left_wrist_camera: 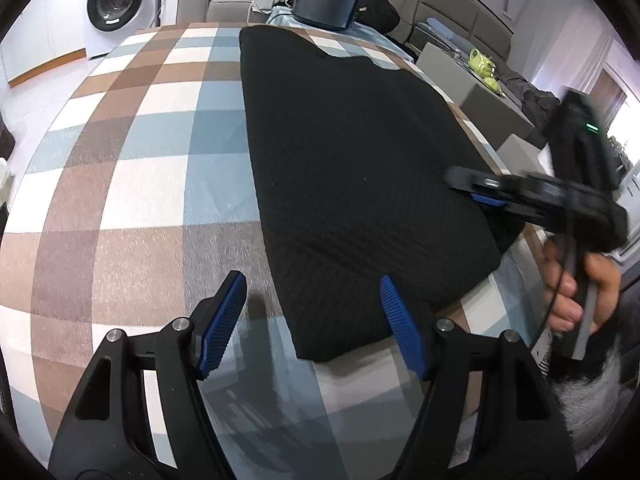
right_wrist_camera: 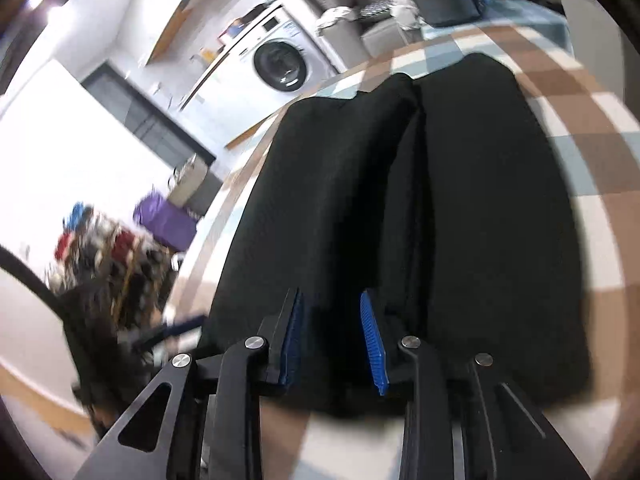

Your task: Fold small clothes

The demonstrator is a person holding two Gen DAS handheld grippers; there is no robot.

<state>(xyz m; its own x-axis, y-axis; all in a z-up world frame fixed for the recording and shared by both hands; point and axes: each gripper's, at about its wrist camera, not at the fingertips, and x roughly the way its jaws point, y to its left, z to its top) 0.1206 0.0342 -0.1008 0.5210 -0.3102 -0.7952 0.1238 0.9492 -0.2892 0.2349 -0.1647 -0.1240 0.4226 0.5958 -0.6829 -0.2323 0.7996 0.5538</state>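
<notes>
A black ribbed garment [left_wrist_camera: 352, 160] lies flat on the checked tablecloth [left_wrist_camera: 132, 152], folded lengthwise. In the right wrist view the garment [right_wrist_camera: 480, 200] shows a fold seam running down its middle. My left gripper [left_wrist_camera: 311, 284] stands open above the garment's near left corner, with nothing pinched between its blue pads. My right gripper [right_wrist_camera: 331, 304] hovers over the near edge of the cloth with its jaws a little apart, and its pads do not press on the fabric. From the left wrist view the right gripper [left_wrist_camera: 464, 189] is blurred, over the garment's right edge, held by a hand [left_wrist_camera: 572, 292].
A dark box [left_wrist_camera: 324, 4] and piled clothes sit at the table's far end. A washing machine [left_wrist_camera: 116, 4] stands at the back left. Grey boxes with green objects [left_wrist_camera: 484, 68] lie to the right of the table. A cluttered pile [right_wrist_camera: 112, 256] lies on the floor beside the table.
</notes>
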